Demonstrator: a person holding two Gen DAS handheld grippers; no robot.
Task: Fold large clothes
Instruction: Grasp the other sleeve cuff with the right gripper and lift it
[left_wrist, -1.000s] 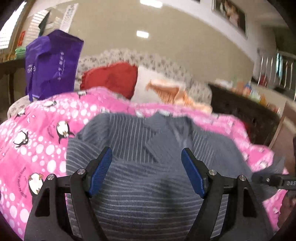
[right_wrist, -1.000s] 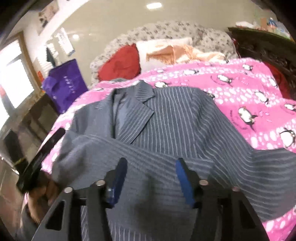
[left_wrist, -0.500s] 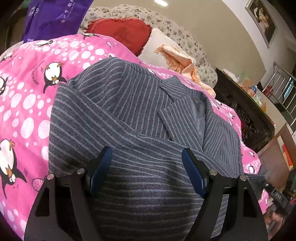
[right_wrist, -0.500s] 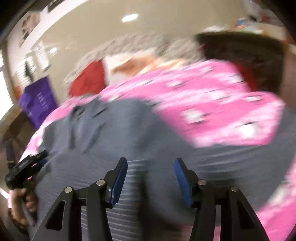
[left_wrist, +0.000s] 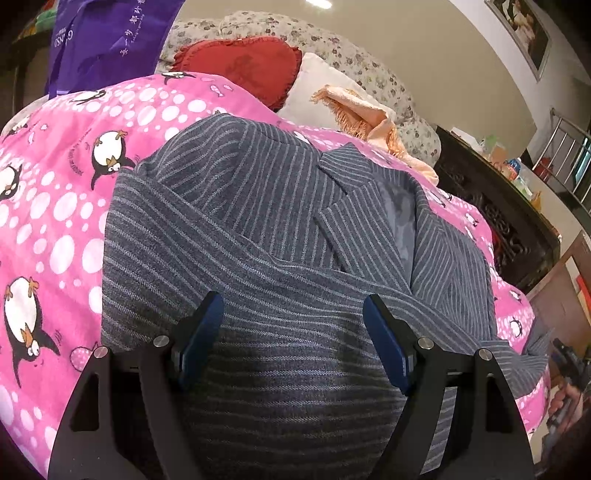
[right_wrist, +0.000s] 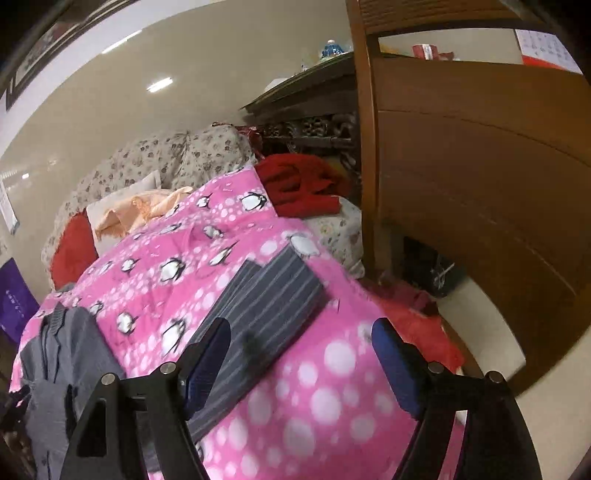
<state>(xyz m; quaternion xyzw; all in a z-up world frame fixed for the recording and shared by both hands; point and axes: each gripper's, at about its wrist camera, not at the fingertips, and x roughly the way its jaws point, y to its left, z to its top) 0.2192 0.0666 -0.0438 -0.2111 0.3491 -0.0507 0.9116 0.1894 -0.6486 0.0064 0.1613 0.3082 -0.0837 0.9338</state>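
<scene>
My left gripper (left_wrist: 291, 339) has its jaws standing apart over the folded-across sleeve of the grey striped jacket (left_wrist: 266, 229), pads clear of the cloth as far as I can see, nothing pinched. My right gripper (right_wrist: 301, 363) has just been opening its jaws; they stand wide now, with the free sleeve (right_wrist: 266, 306) lying under the left pad and pink quilt (right_wrist: 325, 376) showing in the gap, nothing gripped.

Outward from there: the jacket lies face up on the quilt, collar toward the far pillows. 1 sleeve is already laid across the chest near my left tool. The other sleeve stretches out flat to the right across the quilt, its cuff toward the wooden cabinet (right_wrist: 480, 166). A red cushion (left_wrist: 243, 66) and a peach cloth (left_wrist: 362, 110) sit at the far end.

I judge the step in hand is the 2nd sleeve fold. Next I need to lower the right tool onto that sleeve near the cuff, close on a single layer, then carry it left across the chest while the left tool steadies the body
</scene>
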